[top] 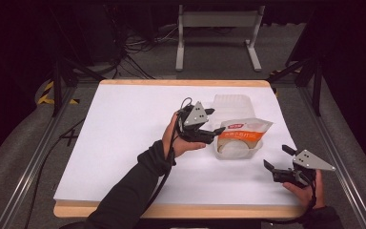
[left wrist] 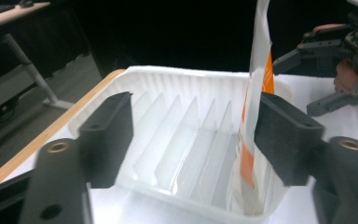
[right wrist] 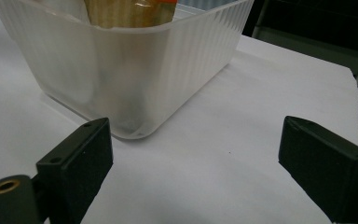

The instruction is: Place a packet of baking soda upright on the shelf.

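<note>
Floor, left: cables (top: 138,52) and black-and-yellow tape (top: 47,93) are seen beyond the table's left edge; a rail (top: 28,157) runs along that side.
Table (top: 124,143): a white top with a wooden rim is shown; the left half lies bare, and wide free room is left there.
Left gripper (top: 210,125): held above the table just left of the tub; its jaws are spread, nothing is pinched between them. In the left gripper view the bag's edge stands just inside the right-hand jaw; whether it is touched cannot be told.
Tub (top: 231,102): a clear ribbed plastic box is set right of the table's centre, its far part empty.
Bag (top: 243,133): a white and orange pouch lies in the near end of the tub, its top sticking out over the rim towards the right.
Writing: a red label is seen on the bag; its characters cannot be read.
Right gripper (top: 279,160): held low near the table's right front corner, well apart from the tub; its jaws are spread wide and hold nothing.
Room, right: only a narrow strip of table is left between the tub and the right edge.
Far side: a white frame (top: 217,33) stands on the floor behind the table.
</note>
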Demonstrator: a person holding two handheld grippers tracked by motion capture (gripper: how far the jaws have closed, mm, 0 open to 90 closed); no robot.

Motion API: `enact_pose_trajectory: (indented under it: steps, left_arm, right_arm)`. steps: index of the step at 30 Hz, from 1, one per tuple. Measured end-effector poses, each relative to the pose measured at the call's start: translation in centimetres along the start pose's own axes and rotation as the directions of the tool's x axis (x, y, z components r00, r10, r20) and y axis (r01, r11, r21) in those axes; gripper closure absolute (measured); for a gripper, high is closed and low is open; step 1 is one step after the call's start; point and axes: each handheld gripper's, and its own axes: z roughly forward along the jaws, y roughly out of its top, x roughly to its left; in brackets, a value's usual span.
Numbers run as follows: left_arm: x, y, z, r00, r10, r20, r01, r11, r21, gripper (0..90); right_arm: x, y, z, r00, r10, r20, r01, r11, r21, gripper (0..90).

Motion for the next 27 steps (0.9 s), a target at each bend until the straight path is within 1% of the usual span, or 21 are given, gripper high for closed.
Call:
enact_pose_trajectory:
  steps: [2, 4, 6, 7, 9, 13, 17, 19, 20, 24, 25, 26, 27]
  left_arm:
    - [0.0, -0.2, -0.3, 0.9999, 0.01, -0.004, -0.009, 0.9999, 0.013, 25.0]
    - [0.1, -0.5, -0.6, 0.9996, 0.017, -0.021, -0.016, 0.9992, 0.036, 22.1]
    - [0.3, -1.0, -0.9, 0.9994, 0.013, -0.032, -0.011, 0.9982, 0.059, 20.0]
    - [0.3, -1.0, -0.9, 0.9994, 0.013, -0.032, -0.011, 0.9982, 0.059, 18.9]
    - [0.5, -1.5, -1.3, 0.9993, 0.02, -0.032, -0.017, 0.9966, 0.08, 17.6]
    - [0.8, -2.3, -2.0, 0.9983, 0.038, -0.044, -0.033, 0.9923, 0.12, 15.9]
    - [0.9, -3.1, -2.7, 0.9948, 0.067, -0.076, -0.054, 0.9869, 0.152, 15.3]
    - [1.0, -3.6, -3.1, 0.995, 0.065, -0.076, -0.052, 0.9843, 0.169, 14.5]
    - [1.0, -3.8, -3.3, 0.9944, 0.072, -0.078, -0.058, 0.9838, 0.17, 14.3]
    - [1.1, -4.3, -3.9, 0.9942, 0.071, -0.08, -0.056, 0.982, 0.18, 13.6]
    - [1.2, -4.4, -4.0, 0.995, 0.066, -0.076, -0.051, 0.9813, 0.186, 13.6]
    - [1.1, -4.6, -4.1, 0.9948, 0.063, -0.08, -0.046, 0.9802, 0.192, 13.7]
    - [1.1, -4.7, -4.3, 0.9927, 0.079, -0.091, -0.059, 0.9773, 0.203, 13.7]
  right_arm:
    - [0.0, 0.0, 0.0, 1.0, -0.001, -0.002, 0.001, 1.0, -0.002, 10.5]
    - [0.0, 0.0, 0.0, 1.0, -0.001, -0.001, 0.001, 1.0, 0.001, 10.5]
    - [0.0, 0.0, 0.1, 1.0, -0.006, 0.0, 0.006, 1.0, 0.004, 10.5]
    - [0.0, 0.0, 0.1, 1.0, -0.006, 0.0, 0.006, 1.0, 0.004, 10.5]
    - [0.1, 0.0, 0.1, 1.0, -0.009, -0.001, 0.009, 0.9999, 0.007, 10.5]
    - [0.1, 0.0, 0.1, 1.0, -0.009, 0.002, 0.009, 0.9999, 0.008, 10.5]
    - [0.1, 0.0, 0.1, 0.9999, -0.012, 0.003, 0.012, 0.9999, 0.009, 10.5]
    - [0.1, 0.0, 0.1, 0.9999, -0.013, 0.004, 0.012, 0.9999, 0.01, 10.5]
    - [0.1, 0.0, 0.1, 0.9999, -0.013, 0.004, 0.013, 0.9999, 0.009, 10.5]
    - [0.2, 0.0, 0.1, 0.9998, -0.017, 0.005, 0.017, 0.9998, 0.012, 10.5]
    - [0.2, 0.0, 0.1, 0.9998, -0.018, 0.005, 0.018, 0.9998, 0.012, 10.6]
    - [0.2, 0.0, 0.1, 0.9998, -0.019, 0.005, 0.019, 0.9998, 0.012, 10.6]
    - [0.2, 0.0, 0.1, 0.9998, -0.019, 0.006, 0.019, 0.9997, 0.012, 10.5]
